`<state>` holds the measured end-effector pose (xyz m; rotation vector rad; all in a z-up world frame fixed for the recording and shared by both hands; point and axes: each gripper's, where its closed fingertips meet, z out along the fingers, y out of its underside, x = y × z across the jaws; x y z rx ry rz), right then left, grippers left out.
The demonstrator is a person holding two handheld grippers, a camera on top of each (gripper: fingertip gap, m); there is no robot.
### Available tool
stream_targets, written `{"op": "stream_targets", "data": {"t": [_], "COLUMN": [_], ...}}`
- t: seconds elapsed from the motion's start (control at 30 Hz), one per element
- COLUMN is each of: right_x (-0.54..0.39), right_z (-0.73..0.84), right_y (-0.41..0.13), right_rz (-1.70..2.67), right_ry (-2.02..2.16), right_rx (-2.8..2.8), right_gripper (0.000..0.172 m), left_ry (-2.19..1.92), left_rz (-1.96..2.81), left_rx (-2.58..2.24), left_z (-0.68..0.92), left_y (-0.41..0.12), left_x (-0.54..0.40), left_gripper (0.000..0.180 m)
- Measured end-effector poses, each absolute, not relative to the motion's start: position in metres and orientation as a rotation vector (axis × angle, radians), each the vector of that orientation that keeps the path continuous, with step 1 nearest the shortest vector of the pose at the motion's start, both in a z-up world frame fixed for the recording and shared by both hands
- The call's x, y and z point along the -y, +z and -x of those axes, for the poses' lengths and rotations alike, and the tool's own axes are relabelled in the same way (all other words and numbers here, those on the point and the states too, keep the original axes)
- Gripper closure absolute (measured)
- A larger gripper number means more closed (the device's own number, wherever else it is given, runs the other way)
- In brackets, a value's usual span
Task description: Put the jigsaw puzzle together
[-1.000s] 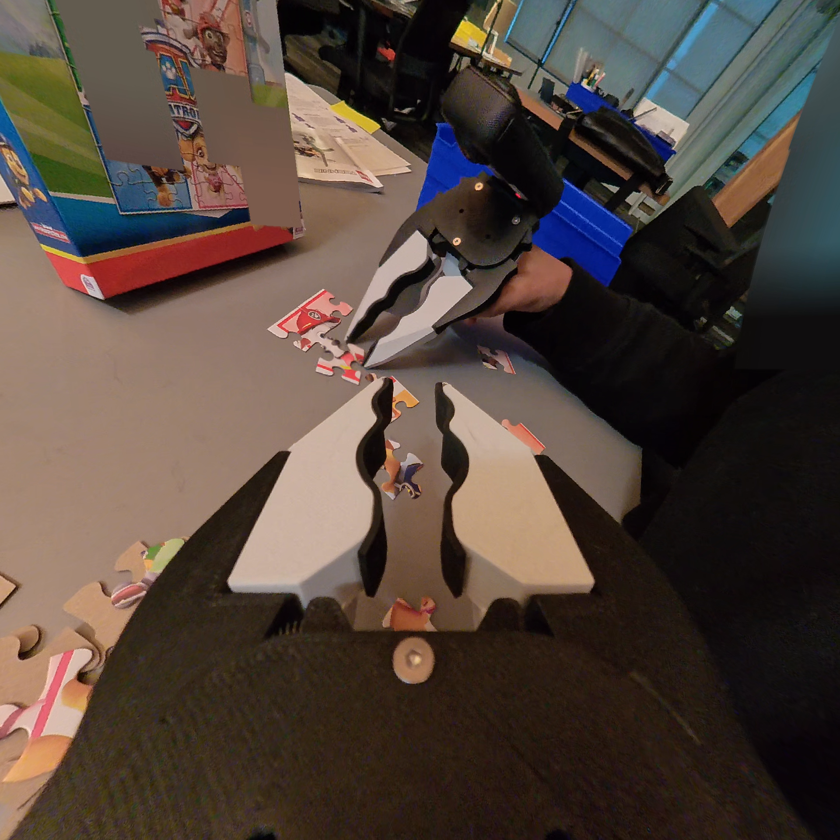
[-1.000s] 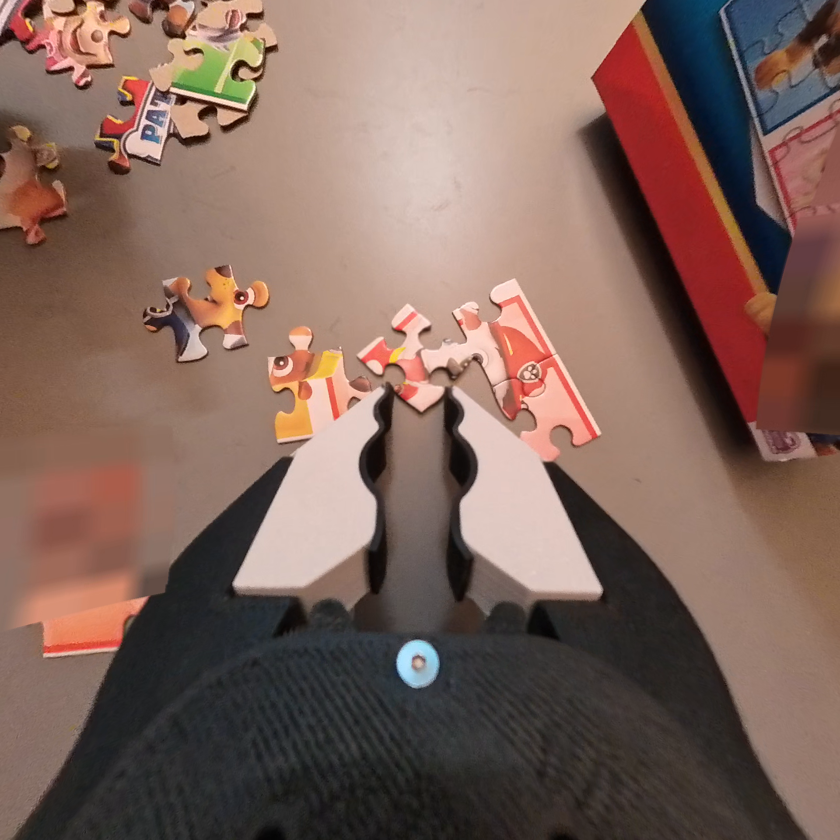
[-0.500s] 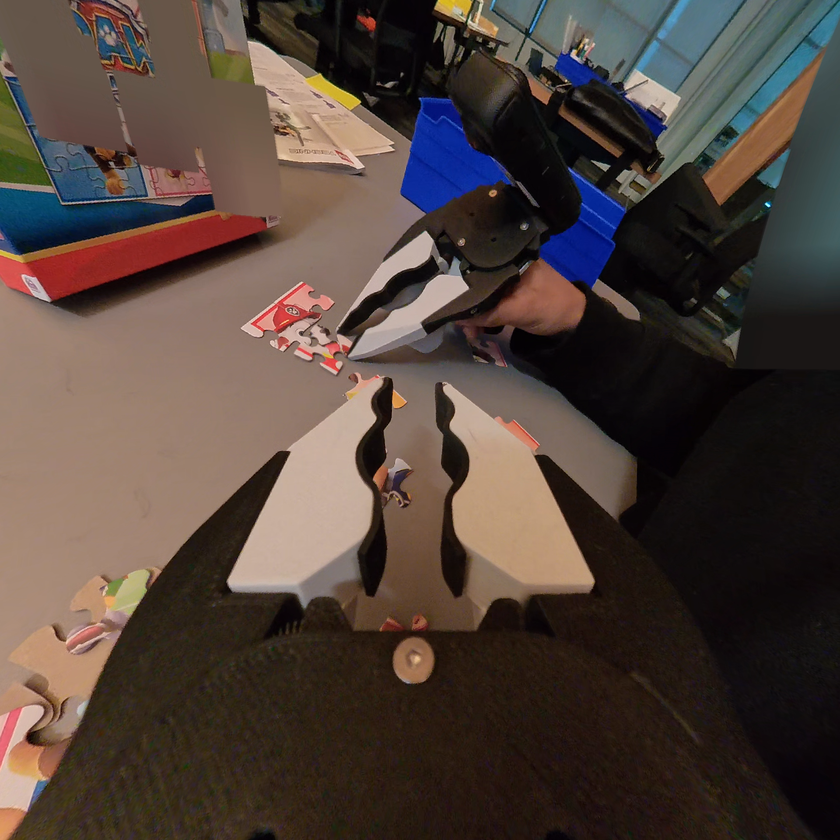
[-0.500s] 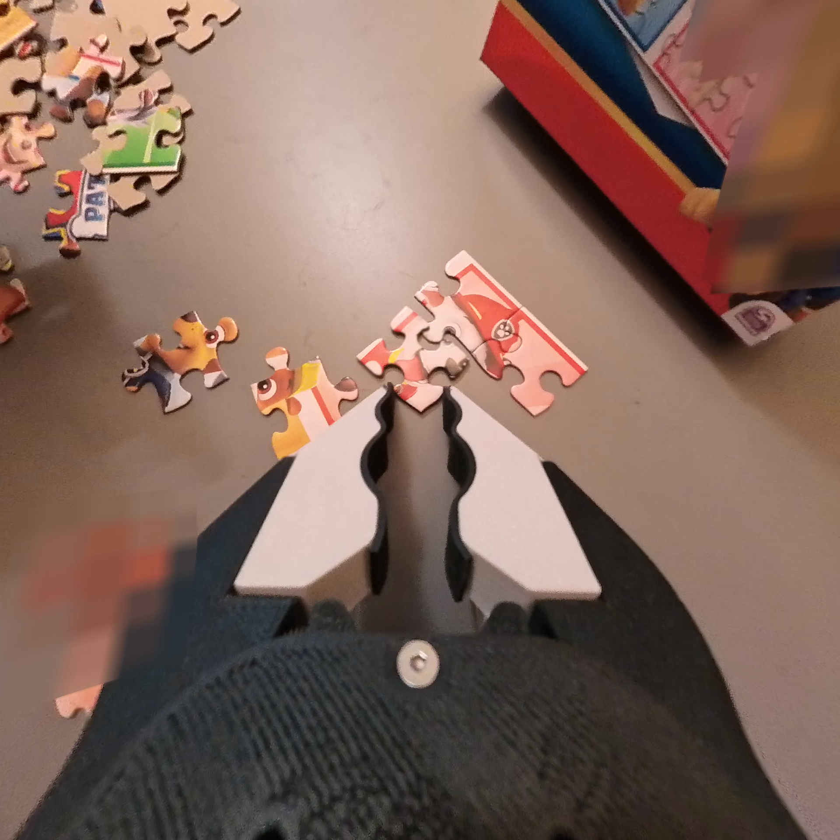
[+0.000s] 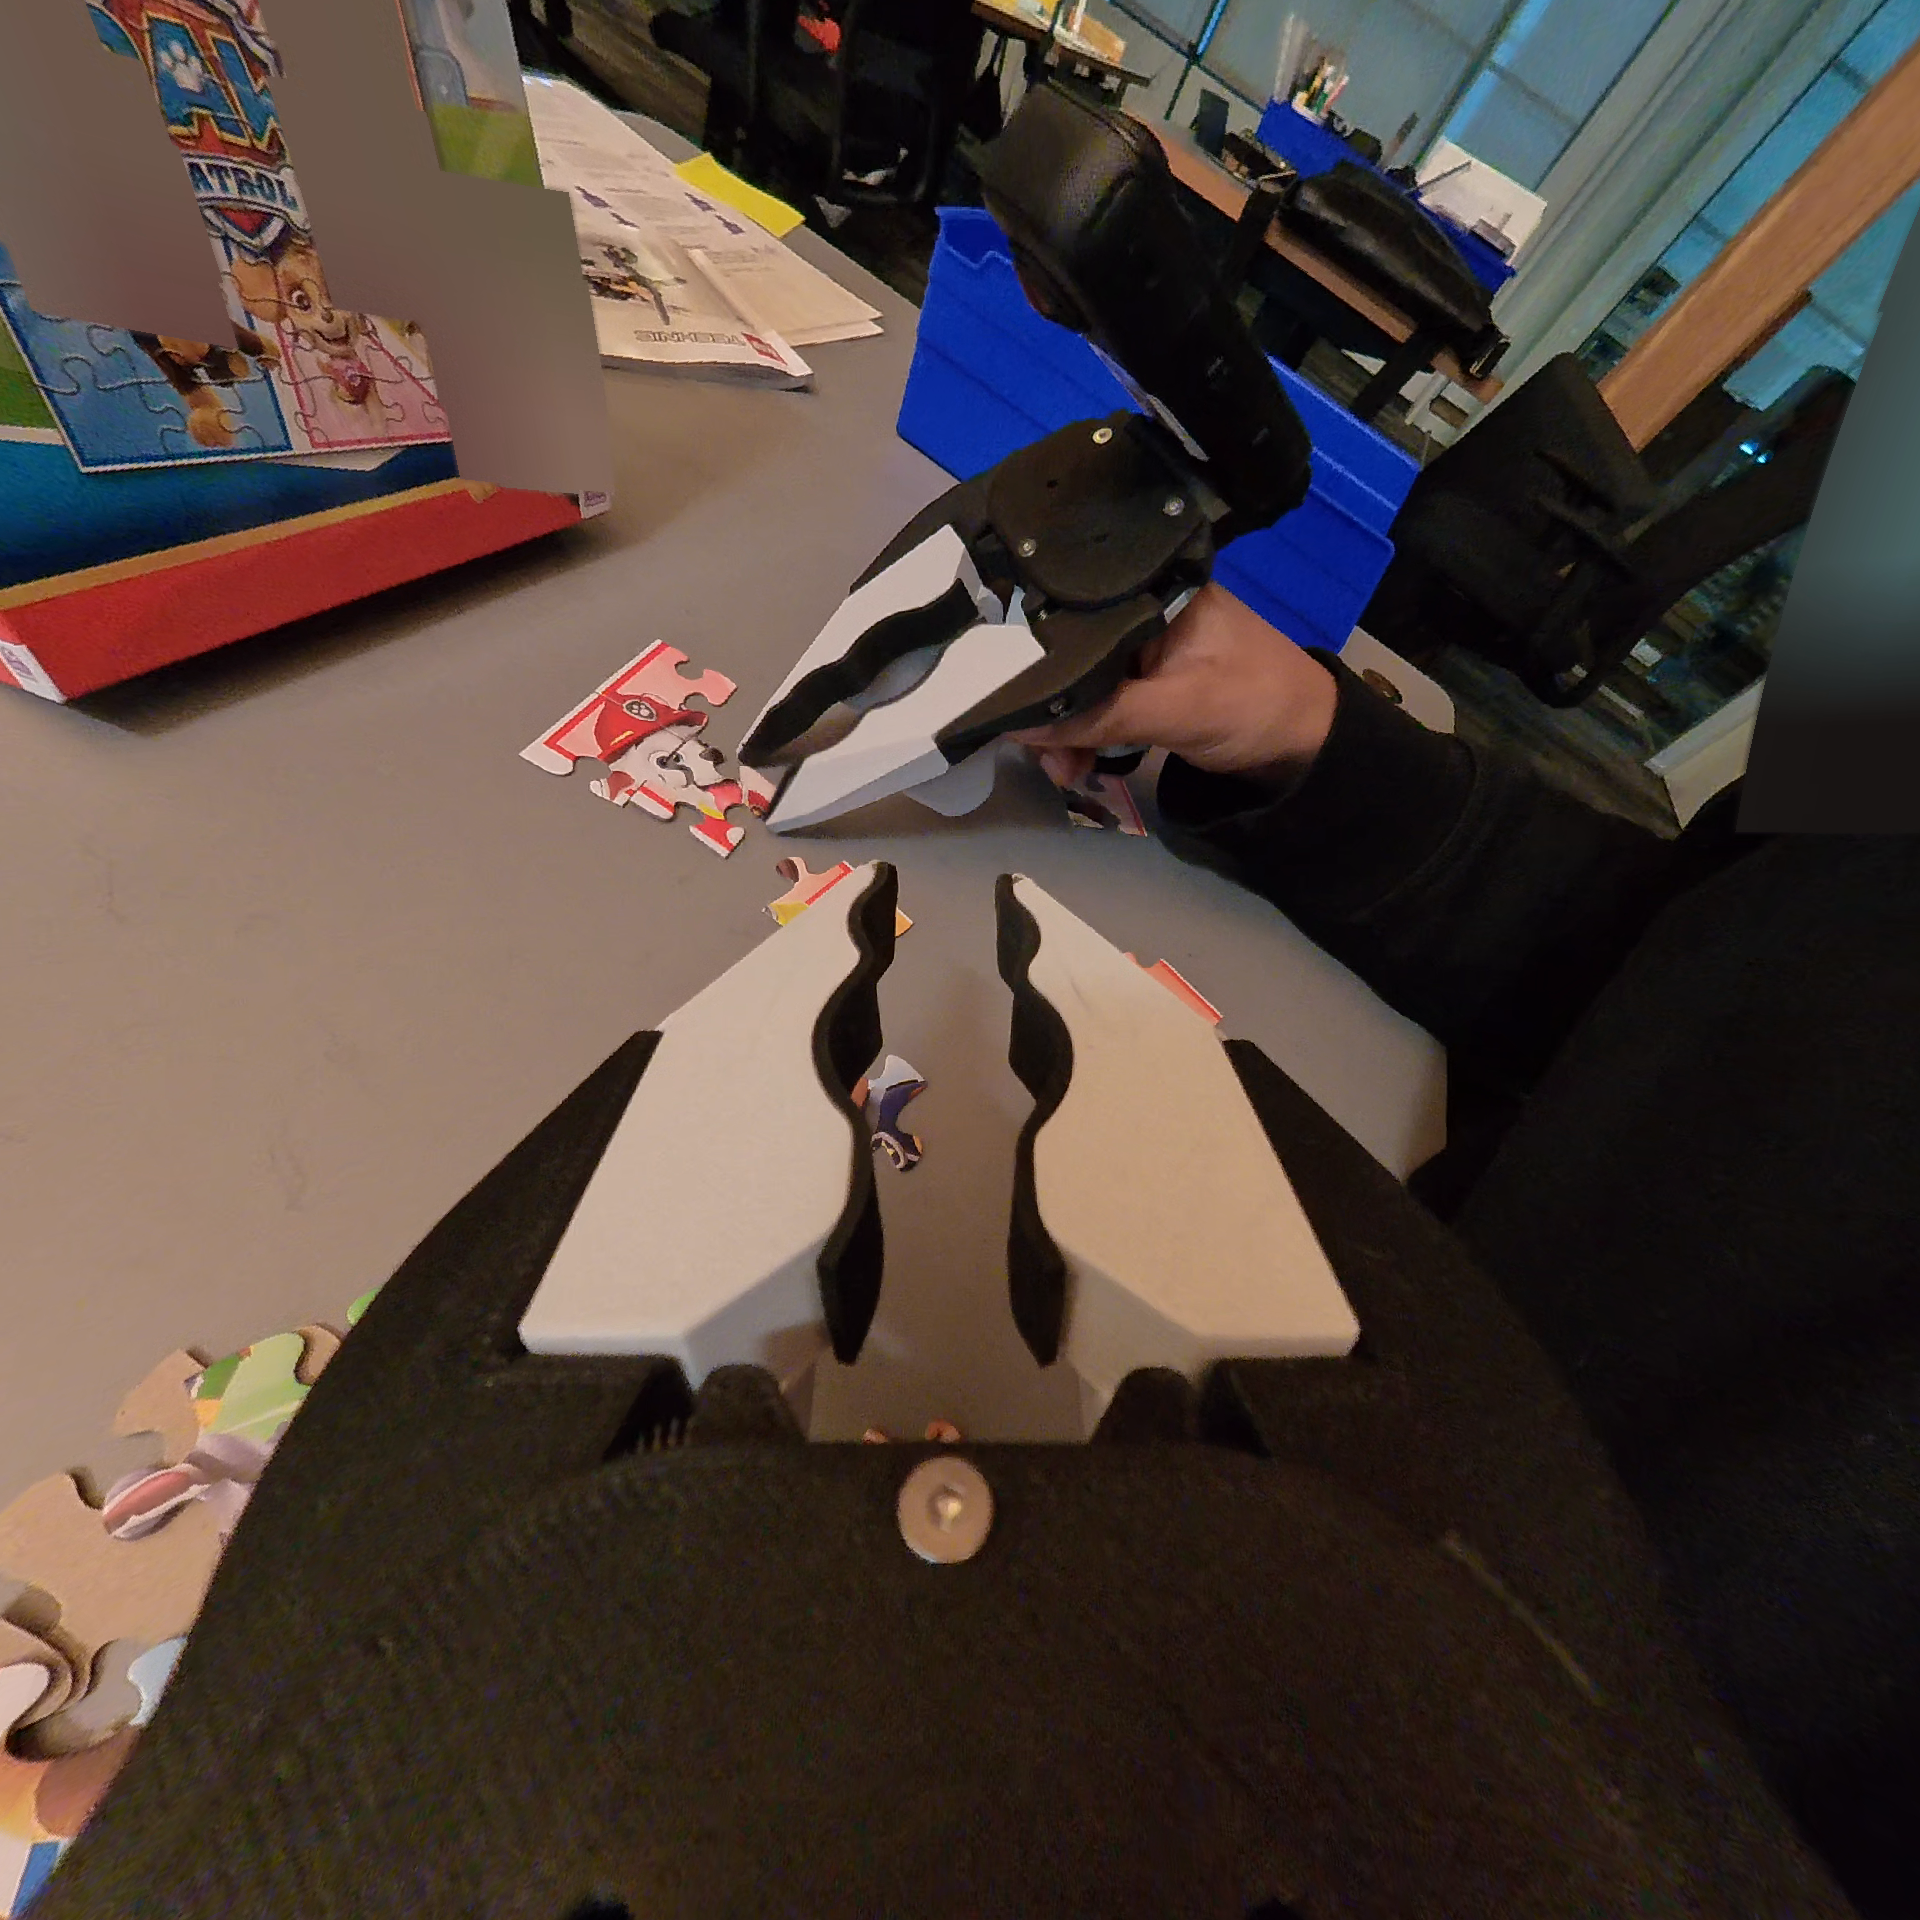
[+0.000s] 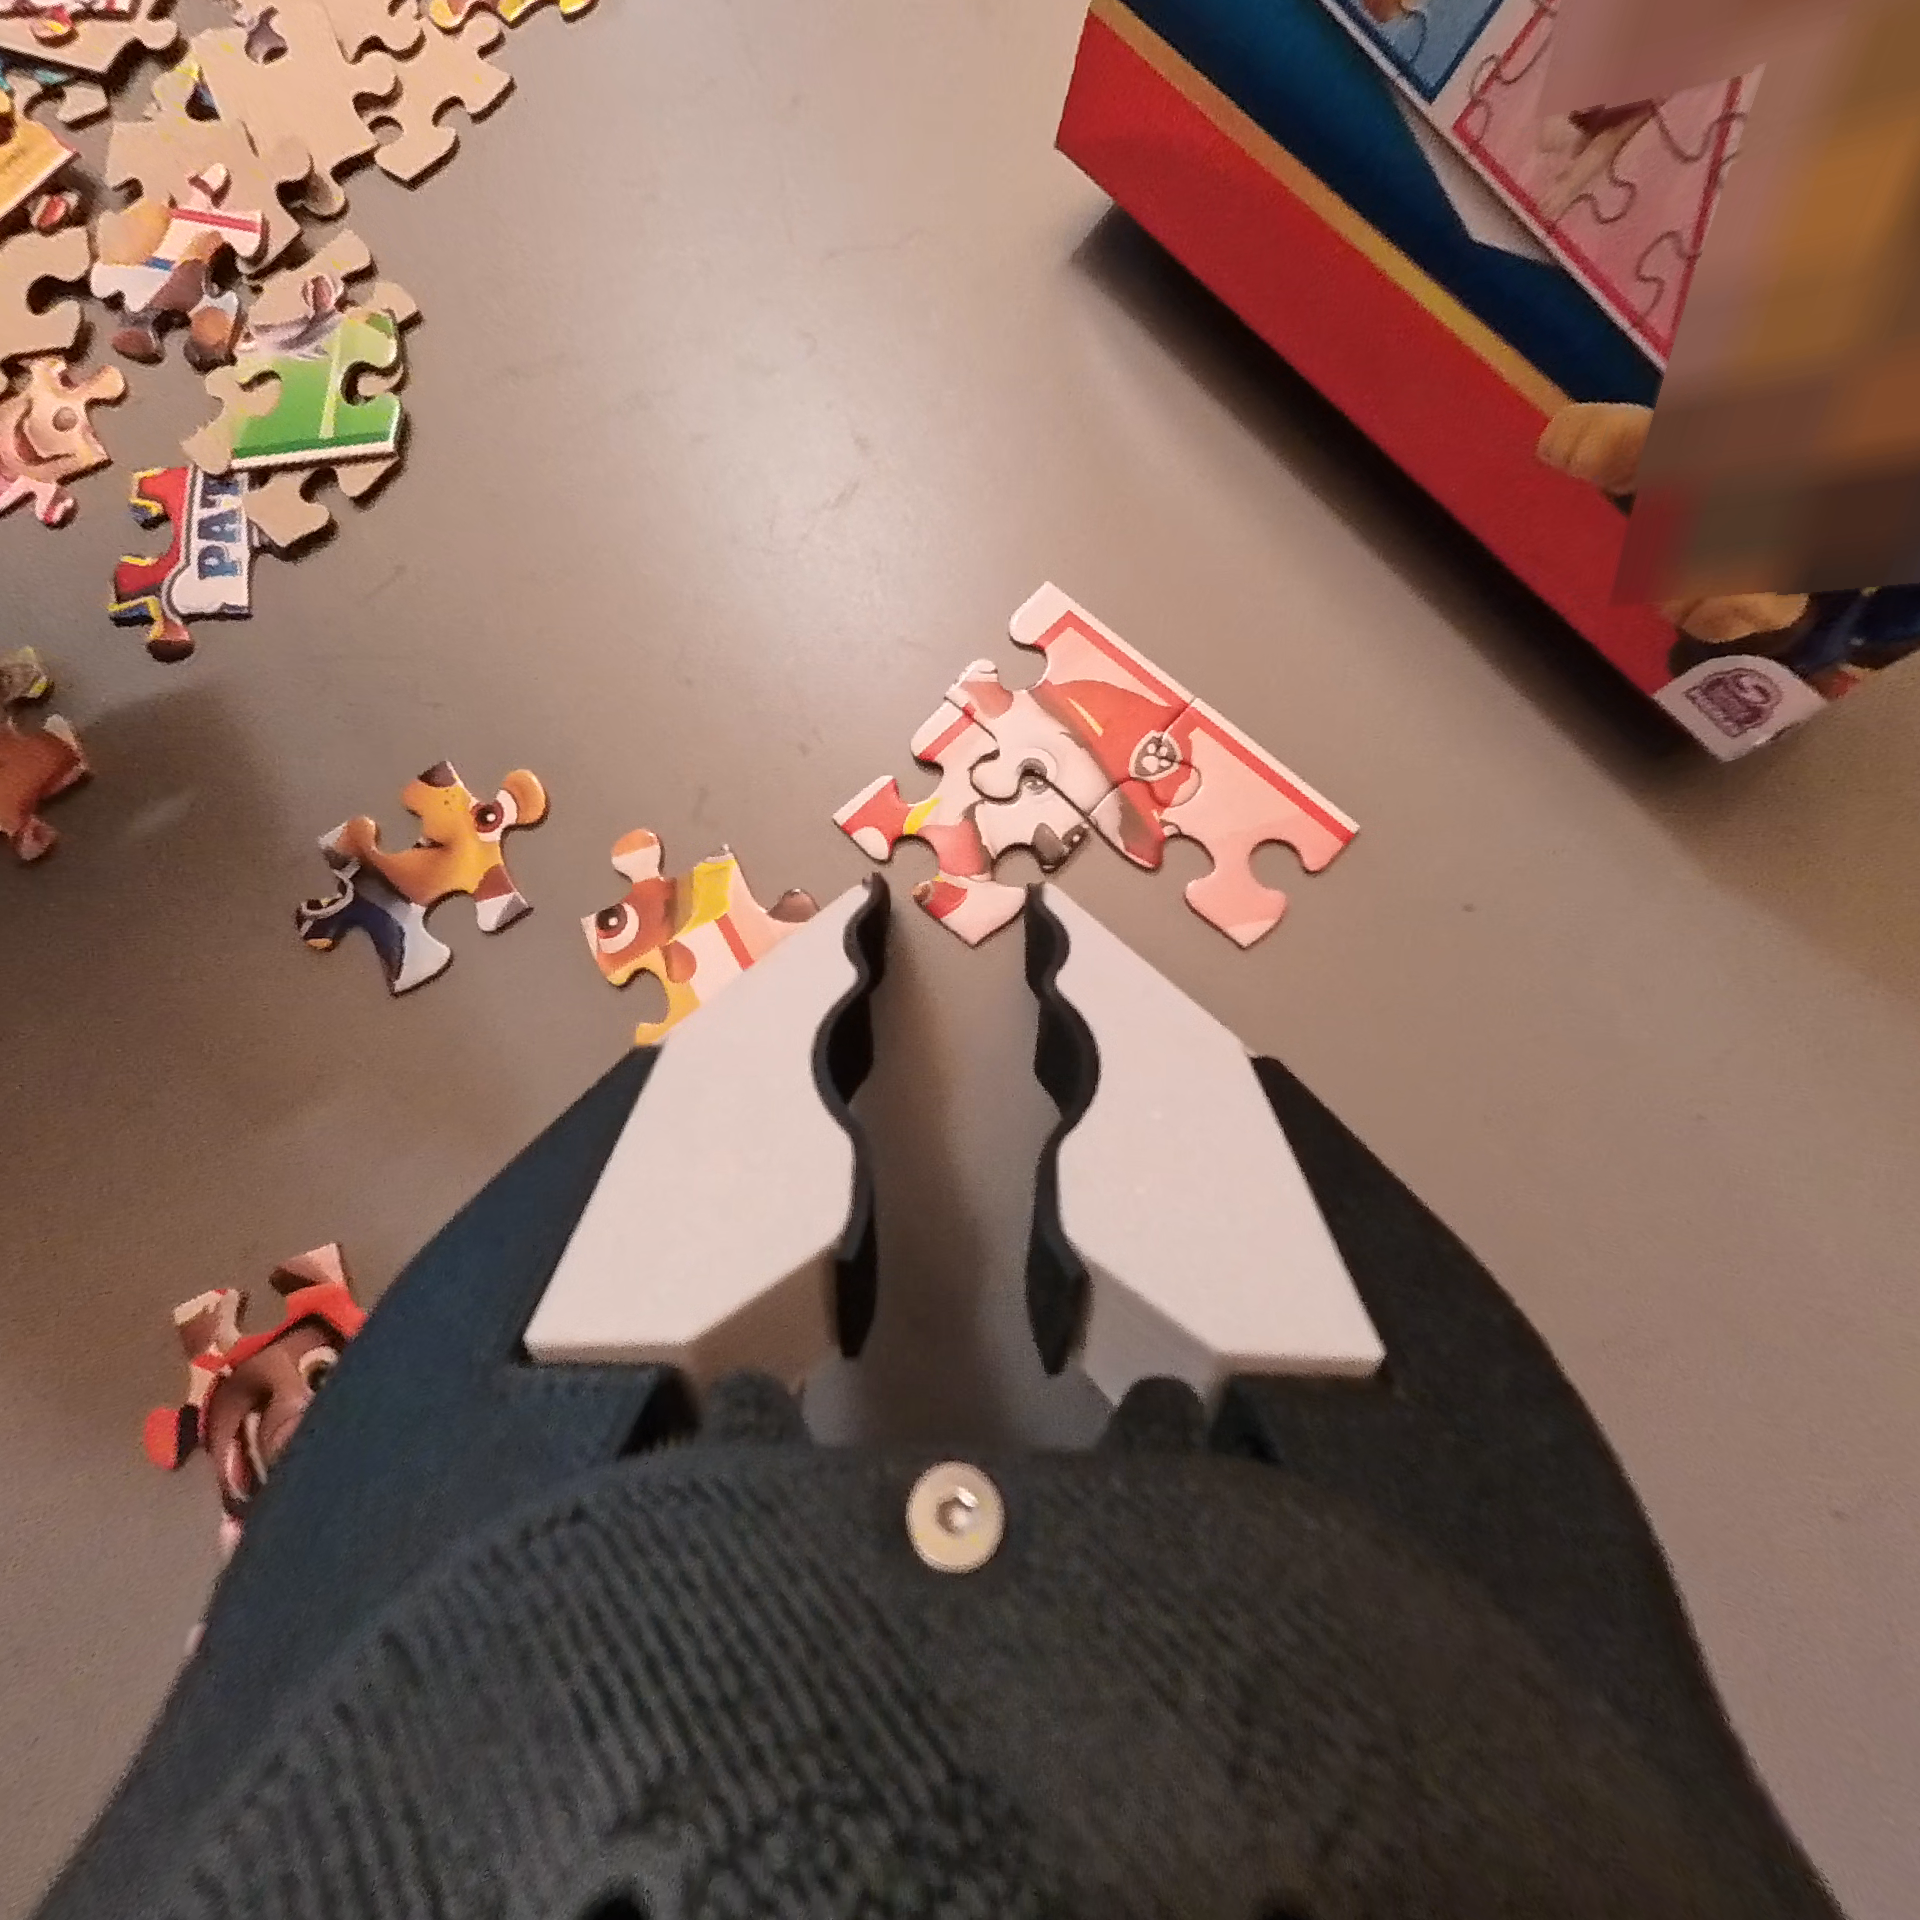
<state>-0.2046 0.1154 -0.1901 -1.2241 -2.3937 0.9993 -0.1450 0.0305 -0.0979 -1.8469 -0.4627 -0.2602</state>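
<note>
As seen from the left wrist view: left gripper (image 5: 945,883) held above the grey table (image 5: 312,987), claw narrowly parted, nothing between the pads. An orange-and-yellow piece (image 5: 805,894) partly hidden under the left fingertip, and a dark blue piece (image 5: 896,1117) flat on the table below the gap, neither gripped. Ahead, right gripper (image 5: 764,784) in a hand (image 5: 1216,696), tips down at the near edge of the red-and-white joined cluster (image 5: 655,748). Compared with a second ago: red-and-white pieces no longer apart, now interlocked as one cluster.

Containers in this view: puzzle box (image 5: 260,582) on the table beyond the cluster, contents not visible; blue bin (image 5: 997,384) off the far table edge, interior hidden.

As seen from the right wrist view: right gripper (image 6: 956,899) with claw moderately parted, wider than half a second ago, empty. Lowest tab of the cluster (image 6: 1101,769) lying between the fingertips, flat on the table, not pinched. Orange-and-yellow piece (image 6: 675,925) just beside the left finger; orange-and-blue piece (image 6: 426,873) farther left. Loose pile (image 6: 208,208) at upper left, many pieces face down. Puzzle box (image 6: 1299,239) at upper right, near the cluster but not touching.
</note>
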Motion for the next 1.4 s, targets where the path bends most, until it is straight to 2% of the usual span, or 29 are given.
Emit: {"op": "stream_targets", "data": {"t": [0.77,0.97,1.4], "right_x": [-0.111,-0.112,-0.106], "right_z": [0.208,0.218,0.223], "right_y": [-0.186,-0.178,-0.190], "right_rz": [1.142,1.084,1.089], "right_ry": [0.977,0.993,0.936], "right_rx": [2.429,2.407,2.477], "right_gripper": [0.145,0.159,0.161], "left_ry": [-0.271,-0.283,-0.282], "left_rz": [1.853,1.852,1.848], "left_rx": [0.464,0.462,0.464], "left_z": [0.145,0.144,0.144], "left_y": [-0.102,-0.103,-0.102], "left_x": [-0.032,-0.034,-0.033], "left_gripper": [0.164,0.164,0.164]}}
